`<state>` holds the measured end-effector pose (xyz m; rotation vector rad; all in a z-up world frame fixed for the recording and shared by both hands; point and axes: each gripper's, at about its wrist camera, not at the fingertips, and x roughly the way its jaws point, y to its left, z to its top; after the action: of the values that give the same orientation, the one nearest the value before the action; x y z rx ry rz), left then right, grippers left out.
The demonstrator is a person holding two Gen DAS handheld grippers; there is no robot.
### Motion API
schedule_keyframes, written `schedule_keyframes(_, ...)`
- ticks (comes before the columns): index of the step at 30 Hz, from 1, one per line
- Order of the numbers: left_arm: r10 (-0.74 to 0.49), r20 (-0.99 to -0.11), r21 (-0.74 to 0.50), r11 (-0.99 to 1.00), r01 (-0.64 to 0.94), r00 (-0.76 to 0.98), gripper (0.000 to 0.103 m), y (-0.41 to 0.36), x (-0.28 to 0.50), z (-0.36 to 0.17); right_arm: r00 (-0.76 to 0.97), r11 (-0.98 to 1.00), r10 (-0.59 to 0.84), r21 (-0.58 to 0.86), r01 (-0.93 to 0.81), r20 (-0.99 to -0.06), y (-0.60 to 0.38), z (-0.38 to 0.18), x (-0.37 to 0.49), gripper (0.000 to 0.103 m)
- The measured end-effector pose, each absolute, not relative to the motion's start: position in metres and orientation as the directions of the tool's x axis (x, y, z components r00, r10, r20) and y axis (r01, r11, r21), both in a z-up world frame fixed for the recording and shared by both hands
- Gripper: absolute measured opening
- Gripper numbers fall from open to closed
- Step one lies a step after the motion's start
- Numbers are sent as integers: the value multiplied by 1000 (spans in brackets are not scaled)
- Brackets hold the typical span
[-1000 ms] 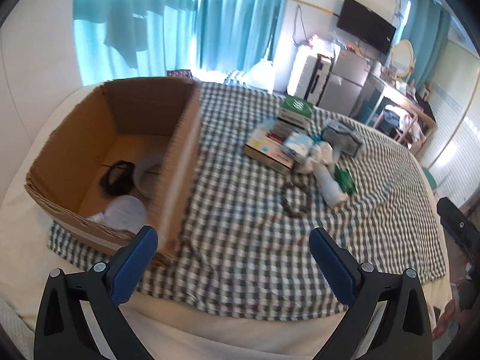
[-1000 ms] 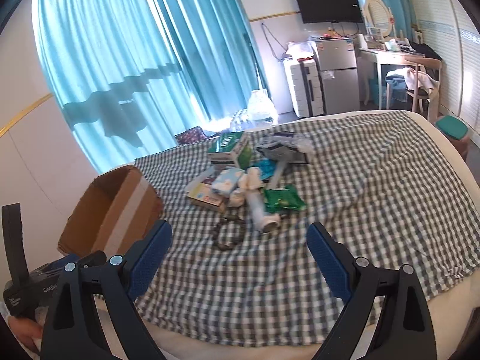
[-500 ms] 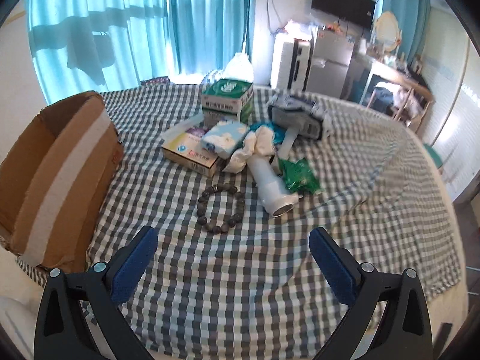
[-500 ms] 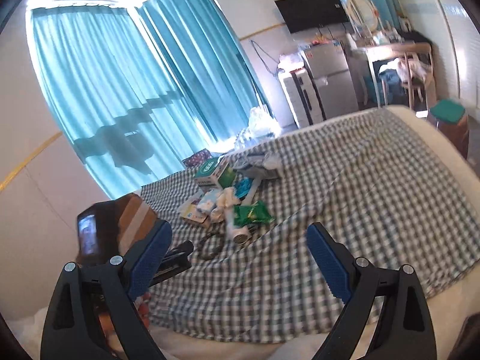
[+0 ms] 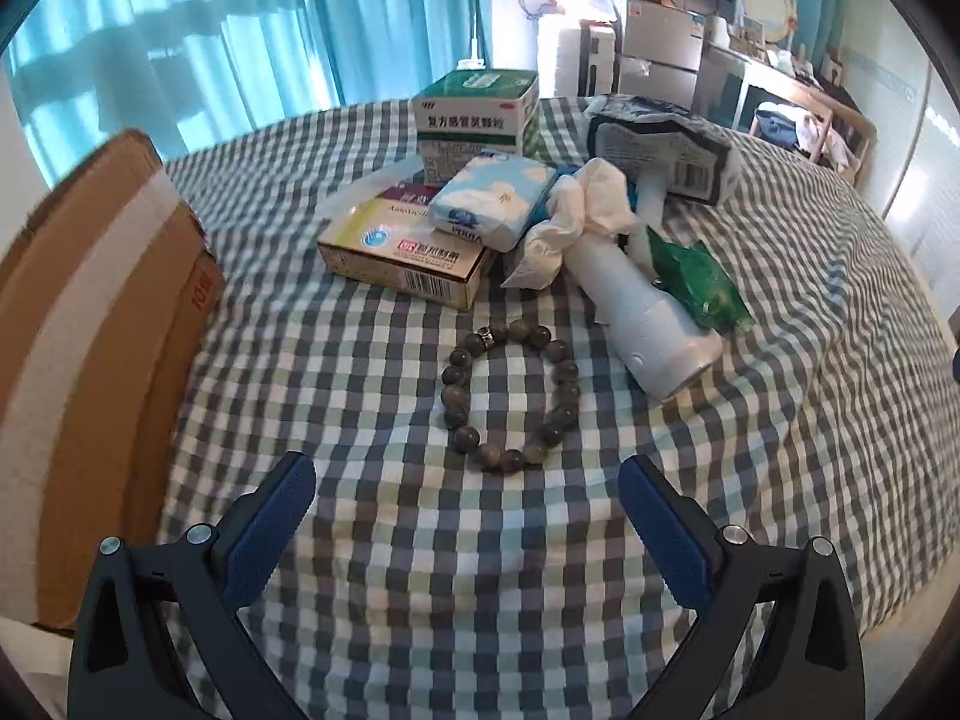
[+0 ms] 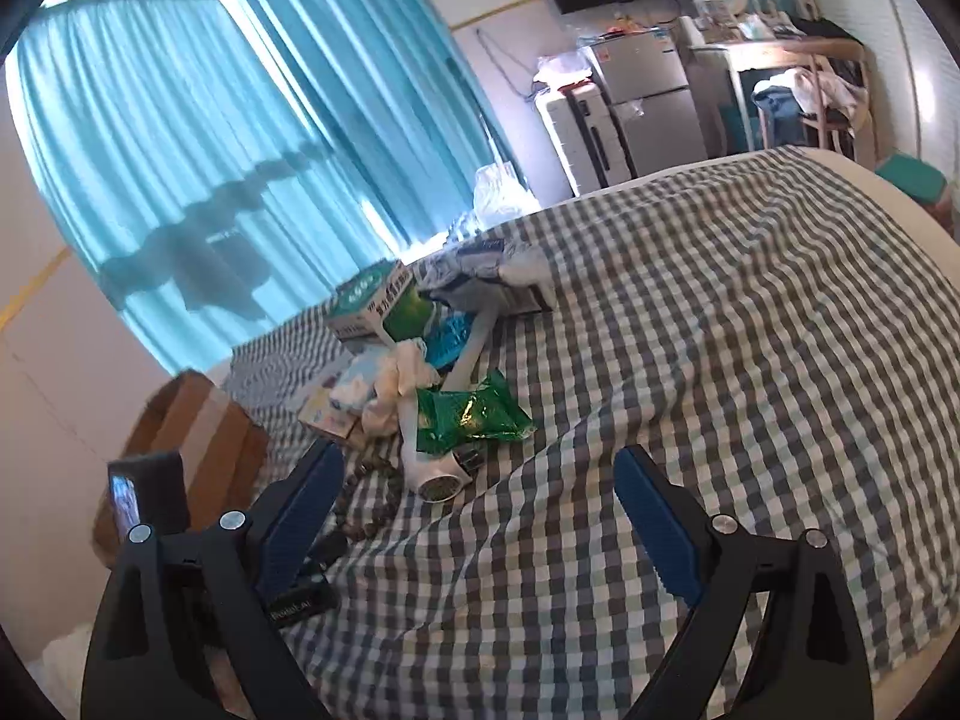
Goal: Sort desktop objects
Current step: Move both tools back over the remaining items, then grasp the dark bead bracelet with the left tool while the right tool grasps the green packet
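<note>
Checked grey, green and white cloth point(image 5: 810, 420) is covering the surface, and a beaded bracelet point(image 5: 510, 396) is lying flat on it as a closed ring, serving as the landmark. Just behind the bracelet, a beige medicine box point(image 5: 408, 252) is lying flat with a pale blue tissue pack point(image 5: 492, 198) resting on top of it. Farther behind the bracelet, a green-and-white carton point(image 5: 474, 114) is standing upright. To the right of the bracelet, a white bottle point(image 5: 642, 312) is lying on its side, its wide end coming close to the beads without touching them, with crumpled white paper point(image 5: 576, 222) lying over its far end and a green foil packet point(image 5: 696, 282) lying against its far side. Behind and right of the bracelet, a dark wrapped package point(image 5: 660, 150) is sitting on the cloth. Well to the left of the bracelet, a cardboard box point(image 5: 90, 348) is standing at the cloth's edge. The left gripper point(image 5: 468, 504) is hovering just in front of the bracelet, jaws spread wide and holding nothing. The right gripper point(image 6: 480, 492) is hovering to the right of the bracelet over bare cloth, jaws likewise spread and gripping nothing.
</note>
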<state>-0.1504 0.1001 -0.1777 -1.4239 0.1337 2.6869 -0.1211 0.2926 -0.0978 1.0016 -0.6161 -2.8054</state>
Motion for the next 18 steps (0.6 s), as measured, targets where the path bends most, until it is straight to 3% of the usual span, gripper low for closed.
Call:
schedule_keyframes(4,121,-831,-61,-990,-128,-543,103,101,-169,-195,-754,-925,-239,379,-14,-611,284,-111,-153,92)
schedule_keyframes(16,74,-829,-17,-994,-107,-555,103,107,-206,-232,-675,-952,-255,300,52,-693,248,-158,-235,92)
schedule_keyframes(18,90,-825,-29,-993,-117,-557,99,106,-204,-232,-657,-954,-250,299,39,-711,247,-169,-246,92)
